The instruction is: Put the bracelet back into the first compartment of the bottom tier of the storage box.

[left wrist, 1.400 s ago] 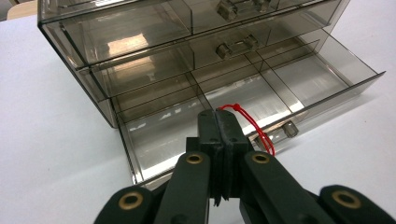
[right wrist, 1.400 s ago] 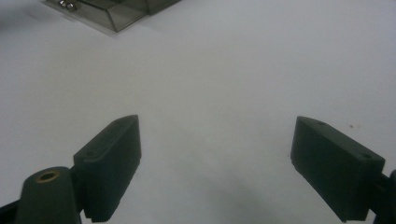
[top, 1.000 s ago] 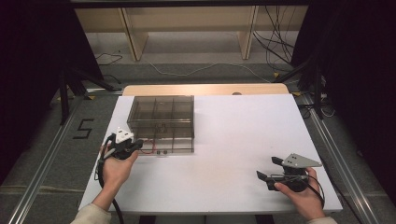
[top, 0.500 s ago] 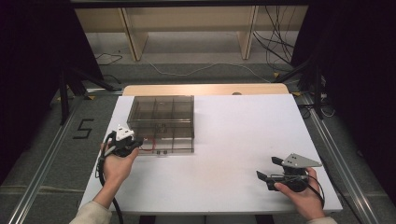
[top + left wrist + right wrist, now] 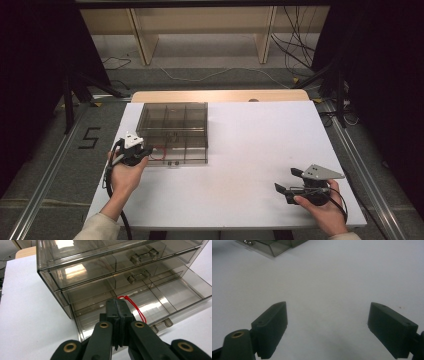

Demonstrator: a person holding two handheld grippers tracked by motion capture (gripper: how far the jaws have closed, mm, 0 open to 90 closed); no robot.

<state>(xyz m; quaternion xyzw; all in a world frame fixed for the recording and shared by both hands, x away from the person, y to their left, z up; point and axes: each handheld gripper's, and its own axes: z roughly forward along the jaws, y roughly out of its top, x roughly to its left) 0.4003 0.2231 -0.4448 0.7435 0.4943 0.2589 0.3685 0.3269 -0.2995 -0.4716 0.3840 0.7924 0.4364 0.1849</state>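
**A:** Why is the left gripper (image 5: 117,315) parked right over the front of that drawer unit?

**B:** It looks to me like it is putting something away. Its jaws are pressed together, and a thin red cord (image 5: 135,308) loops out from between their tips, so they are pinching that cord. The loop hangs over the open bottom drawer (image 5: 175,293) of the smoky clear drawer cabinet (image 5: 172,131), just above the drawer's left front compartment.

**A:** So the cord is not lying in the drawer?

**B:** I cannot tell whether the far end of the loop touches the drawer floor. The near end is clamped in the jaws, so I judge it as held, not released.

**A:** What else is in the cabinet?

**B:** Nothing I can make out. The bottom drawer is pulled out toward the person and split by clear dividers into compartments; those I can see into look bare. The two drawers above are closed, each with a clear handle, and they seem empty through the plastic.

**A:** And the right gripper (image 5: 328,322)?

**B:** Its jaws are spread wide with nothing between them, resting low near the front right of the white table (image 5: 260,150), well apart from the cabinet. Probably it waits there to keep out of the way.
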